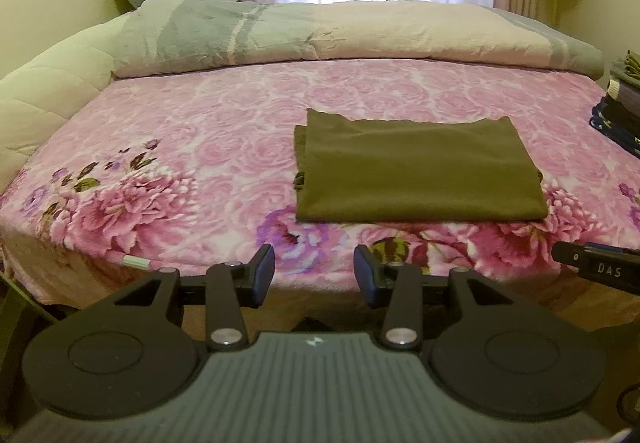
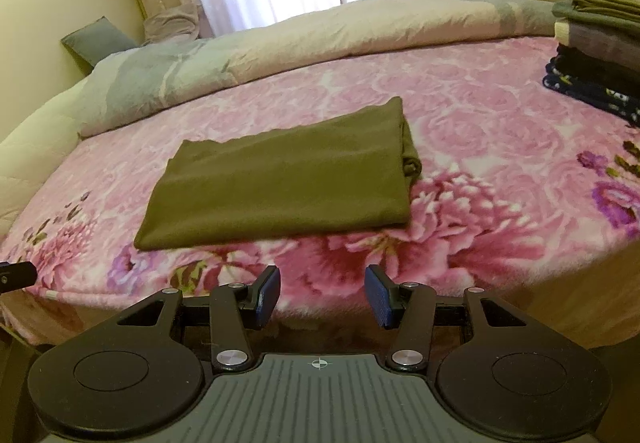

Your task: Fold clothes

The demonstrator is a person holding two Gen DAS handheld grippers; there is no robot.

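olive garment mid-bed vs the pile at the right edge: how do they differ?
The olive garment lies alone as one flat fold on the pink floral blanket; the stack of folded clothes holds several pieces piled high. The garment is one colour, the stack mixes olive, grey and navy. Both are folded.

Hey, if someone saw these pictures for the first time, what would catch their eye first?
Probably the olive cloth, folded flat in the middle of the bright pink floral blanket. Next, the stack of folded clothes at the bed's right edge. Both claws, left and right, are open and empty near the bed's front edge.
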